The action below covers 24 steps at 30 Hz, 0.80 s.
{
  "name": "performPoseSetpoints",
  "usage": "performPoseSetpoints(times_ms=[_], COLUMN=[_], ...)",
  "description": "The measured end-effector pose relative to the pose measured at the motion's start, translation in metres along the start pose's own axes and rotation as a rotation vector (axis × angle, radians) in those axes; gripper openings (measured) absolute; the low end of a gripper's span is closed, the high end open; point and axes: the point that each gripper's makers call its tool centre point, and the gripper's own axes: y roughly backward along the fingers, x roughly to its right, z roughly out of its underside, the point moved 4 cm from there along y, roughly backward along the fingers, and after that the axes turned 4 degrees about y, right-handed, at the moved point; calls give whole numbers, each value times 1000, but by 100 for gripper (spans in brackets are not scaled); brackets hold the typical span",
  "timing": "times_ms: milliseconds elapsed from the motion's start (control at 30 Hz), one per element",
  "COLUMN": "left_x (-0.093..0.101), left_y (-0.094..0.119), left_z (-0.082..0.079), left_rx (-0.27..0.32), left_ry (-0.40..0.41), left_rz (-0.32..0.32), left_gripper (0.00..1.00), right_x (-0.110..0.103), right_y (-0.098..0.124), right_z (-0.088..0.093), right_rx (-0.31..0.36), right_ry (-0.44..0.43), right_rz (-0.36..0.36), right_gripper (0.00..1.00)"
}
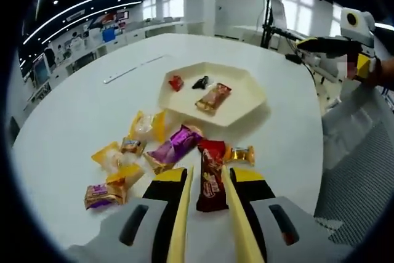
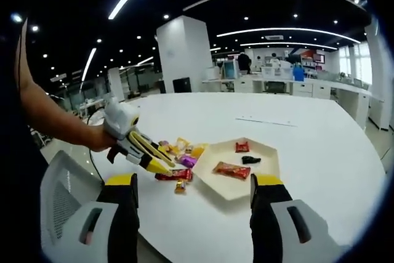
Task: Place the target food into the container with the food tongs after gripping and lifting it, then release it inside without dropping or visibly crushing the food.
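A red snack bar (image 1: 211,180) lies on the white round table (image 1: 80,109), in front of a cream hexagonal tray (image 1: 246,93). My left gripper (image 1: 208,169) carries yellow tongs; they are open and straddle the bar, close to both its edges. In the right gripper view the left gripper (image 2: 161,165) reaches down to that red bar (image 2: 175,175) beside the tray (image 2: 231,189). The tray holds a red-orange bar (image 1: 213,97), a small red candy (image 1: 176,82) and a black one (image 1: 201,82). My right gripper (image 2: 194,180) stands wide open and empty, held off the table; it also appears as the right gripper (image 1: 326,44).
Loose wrapped snacks lie near the bar: a purple one (image 1: 174,149), yellow ones (image 1: 148,125), a gold one (image 1: 243,154). A person's arm (image 2: 49,115) holds the left gripper. A grey mesh chair (image 2: 61,201) stands by the table's edge. A thin strip (image 1: 132,69) lies farther back.
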Motion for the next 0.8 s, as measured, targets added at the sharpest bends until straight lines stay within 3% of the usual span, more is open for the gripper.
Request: performPoseSetpoints(times_ms=[67,133,233,400,467,500,533,800], left_x=[2,5,6,2,3,5,3,3], left_y=[-1,0,-4,-7,-8,-4,-8,-6], left_z=[0,-2,3,3,8,18,6,8], left_rx=[0,15,-34,-44,-69,-129,-39,-59], left_ry=[16,33,-9,26,0,5,-14,-9], left_rz=[23,45,25,22,33,38,20,10], left_gripper=[24,24,24,24,24,23,24,21], right_x=[-1,-1,-2,-2,-2,-3,-3,-3], right_y=[0,0,0,-1,-2,-2,-2,-2], right_z=[1,1,1,1,1,1,2,2], right_rx=[-8,-7,-6,-9,-11,-11,-13,-13], right_ry=[-14,-6,-9,-7,-2,1,3,-1], right_rz=[-11,-9,-12,-13,-14,-15,-15,-16], right_gripper=[70,72,72,73,74,74,74,73])
